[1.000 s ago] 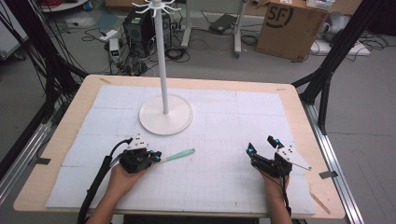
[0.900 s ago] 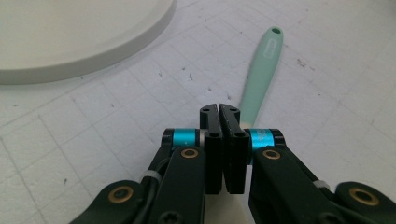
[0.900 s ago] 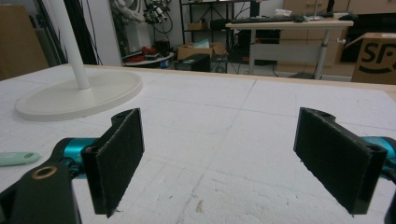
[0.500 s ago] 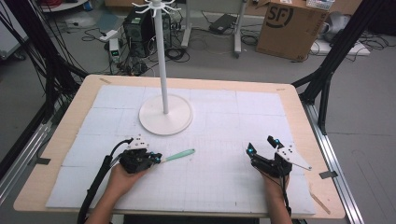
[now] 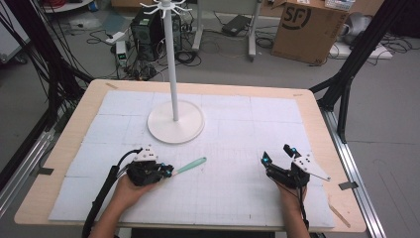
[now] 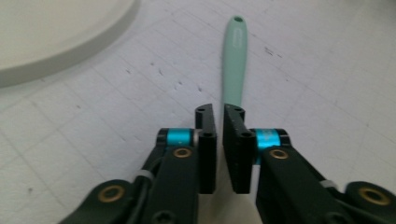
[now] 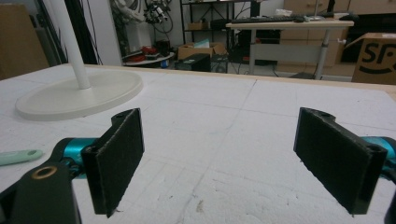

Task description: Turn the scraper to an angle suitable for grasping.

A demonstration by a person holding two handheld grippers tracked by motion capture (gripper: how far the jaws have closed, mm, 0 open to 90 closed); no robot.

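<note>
One handle hole (image 6: 238, 20); L-view detail

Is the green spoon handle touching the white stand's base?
Apart. The high view shows bare mat between the green handle and the stand's base.

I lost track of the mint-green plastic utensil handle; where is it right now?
In the high view the mint-green plastic utensil handle lies on the white foam mat, left of centre, one end at the left gripper, in front of the white round stand base.
</note>
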